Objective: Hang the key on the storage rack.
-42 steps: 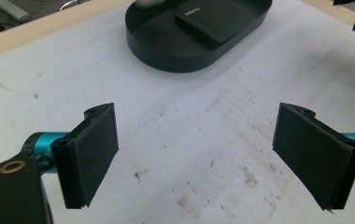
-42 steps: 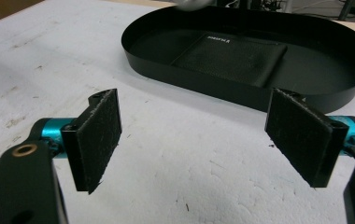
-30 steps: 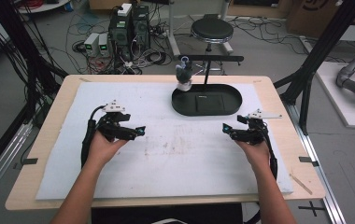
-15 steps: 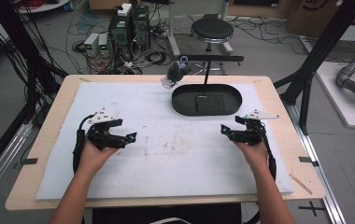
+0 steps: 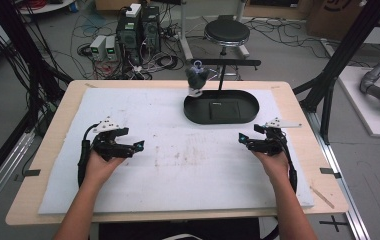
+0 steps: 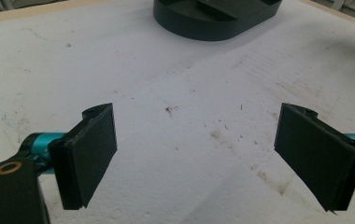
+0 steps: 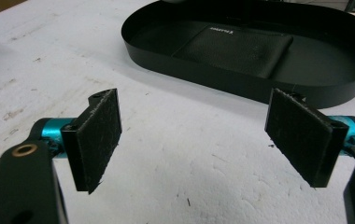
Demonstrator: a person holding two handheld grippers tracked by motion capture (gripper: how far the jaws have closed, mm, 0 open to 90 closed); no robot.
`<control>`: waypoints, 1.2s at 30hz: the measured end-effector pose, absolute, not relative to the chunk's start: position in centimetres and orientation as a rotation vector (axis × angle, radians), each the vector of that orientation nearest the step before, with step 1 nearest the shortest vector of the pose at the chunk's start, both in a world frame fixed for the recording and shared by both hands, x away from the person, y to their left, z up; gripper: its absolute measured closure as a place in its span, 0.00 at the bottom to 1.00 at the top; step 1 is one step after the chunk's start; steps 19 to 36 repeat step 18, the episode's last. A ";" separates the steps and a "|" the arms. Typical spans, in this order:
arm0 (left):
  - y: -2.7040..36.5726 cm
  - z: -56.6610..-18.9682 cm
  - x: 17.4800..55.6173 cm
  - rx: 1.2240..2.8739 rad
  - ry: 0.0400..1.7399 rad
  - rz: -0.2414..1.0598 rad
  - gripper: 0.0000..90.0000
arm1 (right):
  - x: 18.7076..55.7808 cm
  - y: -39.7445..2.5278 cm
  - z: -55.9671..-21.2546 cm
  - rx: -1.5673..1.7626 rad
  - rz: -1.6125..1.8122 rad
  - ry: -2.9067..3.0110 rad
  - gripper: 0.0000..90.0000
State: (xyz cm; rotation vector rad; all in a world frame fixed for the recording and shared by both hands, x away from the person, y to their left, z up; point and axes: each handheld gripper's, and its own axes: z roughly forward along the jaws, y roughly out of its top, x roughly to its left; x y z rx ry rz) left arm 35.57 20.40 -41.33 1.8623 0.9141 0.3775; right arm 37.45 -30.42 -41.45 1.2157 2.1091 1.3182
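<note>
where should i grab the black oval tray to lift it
Probably by its thin upright rim: one pad inside the wall, one outside, from above at the near long side of the black oval tray. The right gripper is nearer and open. The tray looks too wide to span.

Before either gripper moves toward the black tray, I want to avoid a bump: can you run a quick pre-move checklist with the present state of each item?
1. Left gripper jaws apart with nothing between them: ok.
2. Right gripper jaws apart with nothing between them: ok.
3. White mat between the grippers and the black tray free of obstacles: ok.
4. Black pad lying flat inside the tray: ok.
5. Dark object hanging over the tray's far left edge, attachment and clearance: cannot tell.
</note>
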 end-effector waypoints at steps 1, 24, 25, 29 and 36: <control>20.4 -41.3 35.6 1.859 0.915 0.377 0.14 | 37.4 -30.4 -41.5 1.218 1.320 2.109 0.21; 20.8 -41.6 35.9 1.838 0.943 0.359 0.14 | 37.6 -30.3 -41.7 1.225 1.298 2.117 0.21; 20.8 -41.6 35.9 1.838 0.943 0.359 0.14 | 37.6 -30.3 -41.7 1.225 1.298 2.117 0.21; 20.8 -41.6 35.9 1.838 0.943 0.359 0.14 | 37.6 -30.3 -41.7 1.225 1.298 2.117 0.21; 20.8 -41.6 35.9 1.838 0.943 0.359 0.14 | 37.6 -30.3 -41.7 1.225 1.298 2.117 0.21</control>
